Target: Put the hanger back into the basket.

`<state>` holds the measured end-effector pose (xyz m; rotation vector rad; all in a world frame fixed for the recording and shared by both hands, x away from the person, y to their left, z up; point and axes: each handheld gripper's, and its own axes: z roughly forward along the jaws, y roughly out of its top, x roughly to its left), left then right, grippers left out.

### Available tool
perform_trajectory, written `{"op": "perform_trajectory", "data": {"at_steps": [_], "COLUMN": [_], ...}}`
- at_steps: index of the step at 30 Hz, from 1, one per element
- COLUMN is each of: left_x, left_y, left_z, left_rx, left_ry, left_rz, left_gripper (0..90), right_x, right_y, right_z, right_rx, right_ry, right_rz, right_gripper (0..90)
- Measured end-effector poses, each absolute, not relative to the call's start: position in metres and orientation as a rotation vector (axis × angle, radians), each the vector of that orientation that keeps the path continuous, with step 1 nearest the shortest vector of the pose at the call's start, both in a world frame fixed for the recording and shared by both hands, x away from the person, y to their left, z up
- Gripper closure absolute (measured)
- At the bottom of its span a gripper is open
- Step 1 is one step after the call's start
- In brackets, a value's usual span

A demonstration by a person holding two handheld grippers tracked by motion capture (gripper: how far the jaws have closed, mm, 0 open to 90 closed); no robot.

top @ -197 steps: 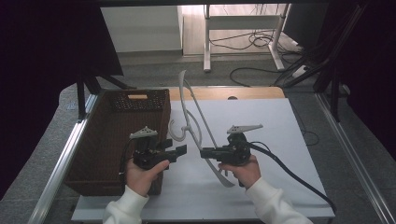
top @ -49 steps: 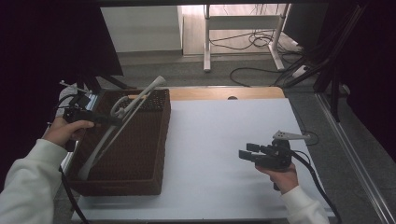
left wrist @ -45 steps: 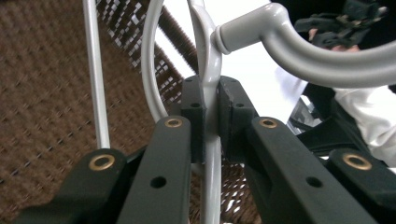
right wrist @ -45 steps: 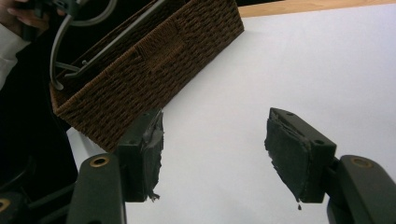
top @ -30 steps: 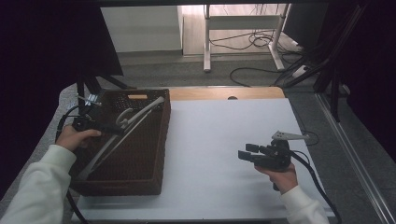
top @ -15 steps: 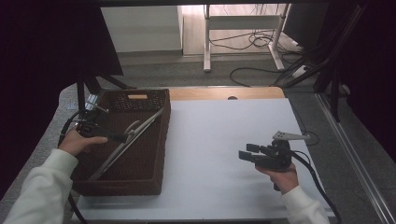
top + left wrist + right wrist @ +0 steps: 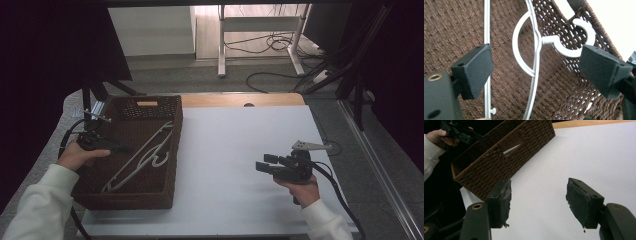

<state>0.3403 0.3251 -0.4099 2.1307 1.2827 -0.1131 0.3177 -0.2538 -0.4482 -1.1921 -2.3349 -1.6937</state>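
Note:
A white plastic hanger [image 7: 142, 157] lies slanted inside the brown woven basket [image 7: 125, 201] at the table's left. In the left gripper view the hanger [image 7: 535, 55] rests on the basket floor, its hook toward the basket wall. My left gripper [image 7: 121, 148] reaches over the basket's left rim, and its jaws [image 7: 536, 68] stand open above the hanger without touching it. Over the white table at the right, my right gripper [image 7: 264, 163] is held open and empty, its jaws [image 7: 539, 201] pointing toward the basket [image 7: 506, 155].
The white table top [image 7: 235, 140] spreads between the basket and the right hand. A wooden strip [image 7: 240, 99] runs along its far edge. Cables and a desk frame [image 7: 260, 30] lie on the floor beyond. A metal rail [image 7: 380, 170] borders the right side.
The left gripper brought the hanger down from a tilted, raised position into the basket and let go of it. The right gripper stayed in place.

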Motion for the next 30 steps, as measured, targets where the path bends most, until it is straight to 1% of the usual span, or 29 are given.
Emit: {"op": "perform_trajectory", "data": {"at_steps": [8, 16, 19, 26, 30], "left_x": [0.325, 0.301, 0.296, 0.281, 0.273], "left_y": [0.313, 0.279, 0.268, 0.246, 0.239], "left_z": [-0.394, -0.387, -0.389, -0.399, -0.406], "left_rx": [2.068, 2.041, 2.034, 2.052, 2.039], "left_ry": [1.182, 1.105, 1.093, 1.102, 1.085], "left_rz": [-0.078, -0.047, -0.036, 0.031, 0.033], "left_gripper": [15.1, 17.8, 19.2, 19.4, 19.4], "right_x": [0.32, 0.319, 0.318, 0.316, 0.315], "right_y": [-0.254, -0.257, -0.26, -0.268, -0.275], "right_z": [-0.448, -0.445, -0.443, -0.439, -0.437], "right_rx": [-1.195, -1.199, -1.216, -1.234, -1.238], "right_ry": [-2.323, -2.353, -2.409, -2.52, -2.591], "right_rz": [-1.701, -1.705, -1.693, -1.625, -1.577], "right_gripper": [37.2, 36.7, 34.5, 28.0, 26.5]}}
